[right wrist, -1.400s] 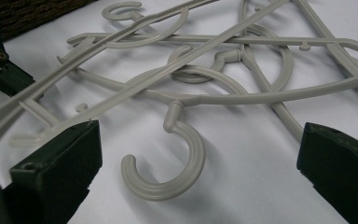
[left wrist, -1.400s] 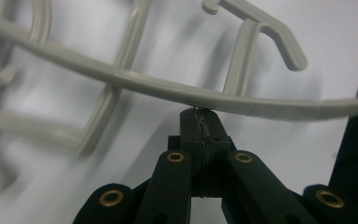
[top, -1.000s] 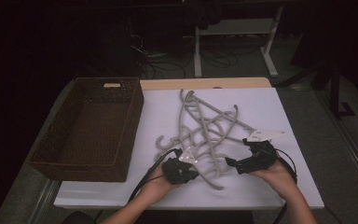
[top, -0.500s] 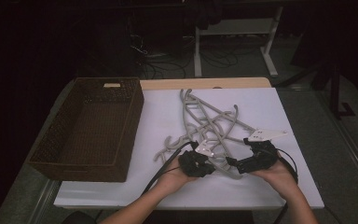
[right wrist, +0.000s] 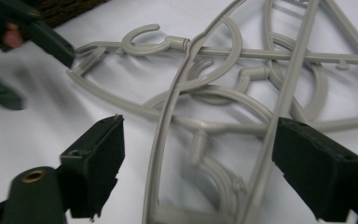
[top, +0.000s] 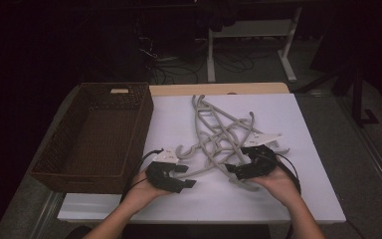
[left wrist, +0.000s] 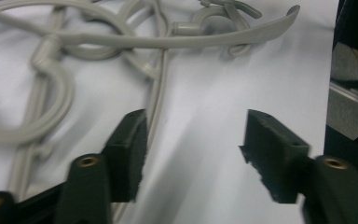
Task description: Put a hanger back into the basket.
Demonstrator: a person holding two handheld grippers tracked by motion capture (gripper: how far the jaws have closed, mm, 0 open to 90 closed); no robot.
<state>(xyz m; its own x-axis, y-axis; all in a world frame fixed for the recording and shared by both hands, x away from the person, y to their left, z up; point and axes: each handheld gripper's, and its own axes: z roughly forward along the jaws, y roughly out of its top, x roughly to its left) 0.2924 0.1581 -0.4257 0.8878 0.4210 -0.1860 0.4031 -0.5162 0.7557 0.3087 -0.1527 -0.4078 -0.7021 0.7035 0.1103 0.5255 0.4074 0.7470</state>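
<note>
High view: wicker basket (top: 97,134) empty; hangers (top: 224,134) piled beside on table (top: 179,114)

A white sheet (top: 179,117) covers the table top, reaching its near edge and both sides. Along the far edge a strip of bare wood (top: 179,89) shows beyond the sheet. Grey floor (top: 338,164) lies to the right of the table. Behind the table, in the dim background, stands a white frame (top: 211,55) with two legs, and dark cables (top: 234,62) lie loose on the floor between them. A dark stand (top: 360,94) rises at the far right.
</note>
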